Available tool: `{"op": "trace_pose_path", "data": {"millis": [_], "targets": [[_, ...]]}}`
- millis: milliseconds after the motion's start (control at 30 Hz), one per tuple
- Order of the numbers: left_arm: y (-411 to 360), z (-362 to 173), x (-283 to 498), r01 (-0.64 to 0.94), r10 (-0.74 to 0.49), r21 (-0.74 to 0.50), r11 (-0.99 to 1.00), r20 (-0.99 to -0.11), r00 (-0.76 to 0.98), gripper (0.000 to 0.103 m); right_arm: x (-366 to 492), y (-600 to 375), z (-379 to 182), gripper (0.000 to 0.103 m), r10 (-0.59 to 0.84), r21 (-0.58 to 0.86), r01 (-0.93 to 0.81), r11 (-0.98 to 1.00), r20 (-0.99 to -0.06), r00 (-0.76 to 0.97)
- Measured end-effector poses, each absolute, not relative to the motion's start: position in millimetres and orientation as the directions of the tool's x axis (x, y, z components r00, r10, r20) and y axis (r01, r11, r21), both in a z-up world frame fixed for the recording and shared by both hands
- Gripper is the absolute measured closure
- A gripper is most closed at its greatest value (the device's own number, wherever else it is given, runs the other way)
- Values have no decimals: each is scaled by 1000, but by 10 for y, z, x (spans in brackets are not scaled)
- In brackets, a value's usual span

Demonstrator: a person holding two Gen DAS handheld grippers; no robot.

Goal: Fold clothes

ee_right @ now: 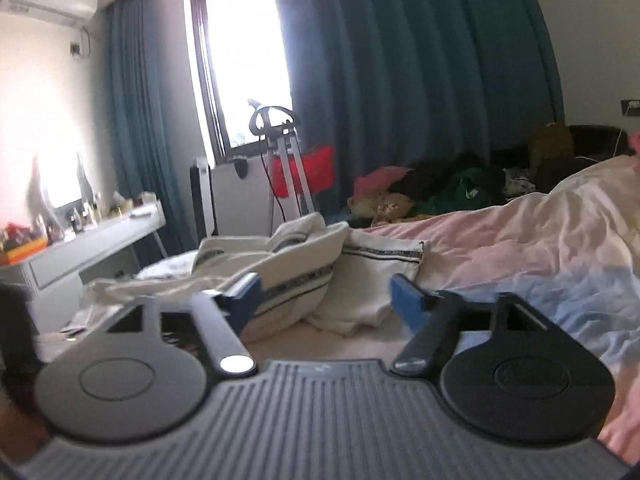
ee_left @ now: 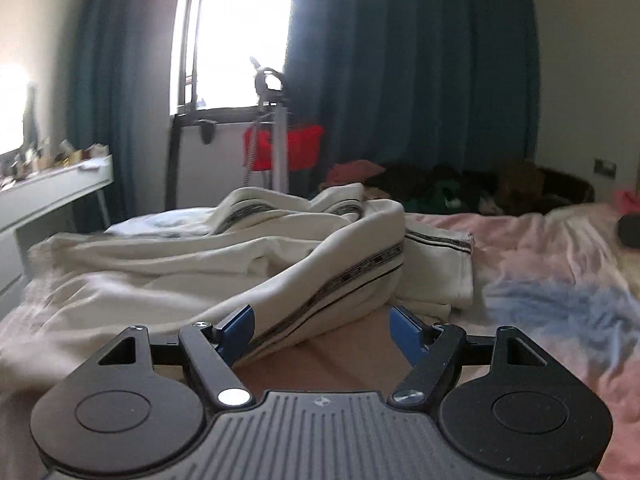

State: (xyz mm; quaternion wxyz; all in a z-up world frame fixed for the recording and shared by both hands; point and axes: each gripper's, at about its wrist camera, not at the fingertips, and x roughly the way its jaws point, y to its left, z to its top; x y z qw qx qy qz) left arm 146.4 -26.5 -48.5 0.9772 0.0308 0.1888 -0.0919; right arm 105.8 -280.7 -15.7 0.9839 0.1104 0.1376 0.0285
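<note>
A cream garment with black patterned stripes (ee_left: 224, 264) lies crumpled on the bed, partly folded over itself. It also shows in the right wrist view (ee_right: 304, 276). My left gripper (ee_left: 322, 322) is open, its blue fingertips (ee_left: 240, 326) just in front of the garment's near striped edge, which lies between them. My right gripper (ee_right: 326, 294) is open and empty, a little short of the garment's near folds.
The bed has a pink and blue cover (ee_left: 540, 264). A heap of dark and coloured clothes (ee_left: 440, 188) lies at the bed's far side. A white desk with small items (ee_right: 92, 240) stands left. A stand (ee_right: 280, 168) and red bag are by the window.
</note>
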Motion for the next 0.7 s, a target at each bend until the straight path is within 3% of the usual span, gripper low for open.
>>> {"op": "trace_pose_path", "data": {"millis": [33,200,267,533,567,633,667,700], "targets": [[-317,-503,1597,200,-173,35,979,-378,910,25,1060,-2832,-172,38,79,229,-18,973,-263,962],[-737,-546,2440,251,-200,86,964,-384,901,25,1182,-2969,-293,79,26,240,43,970,-279,960],[-966,-565,2768,261,-200,110,959,-389,899,25,1280,-3044,-363,87,15,262,64,963,-289,957],[-1827,-716,3915,274,-164,216,937,-419,893,31,1776,-3290,-715,90,24,336,110,935,-370,929],[-1918,-746,4035,272,-153,225,936,-435,887,37,1824,-3306,-777,90,35,351,111,930,-384,923],[-2077,-803,4234,272,-133,251,929,-459,878,64,1919,-3337,-869,91,56,366,107,924,-406,912],[-2115,-817,4266,280,-133,263,923,-464,876,92,1954,-3340,-904,92,60,368,107,924,-413,909],[-2143,-823,4284,289,-136,269,919,-470,872,96,1978,-3338,-935,92,66,371,104,923,-418,906]]}}
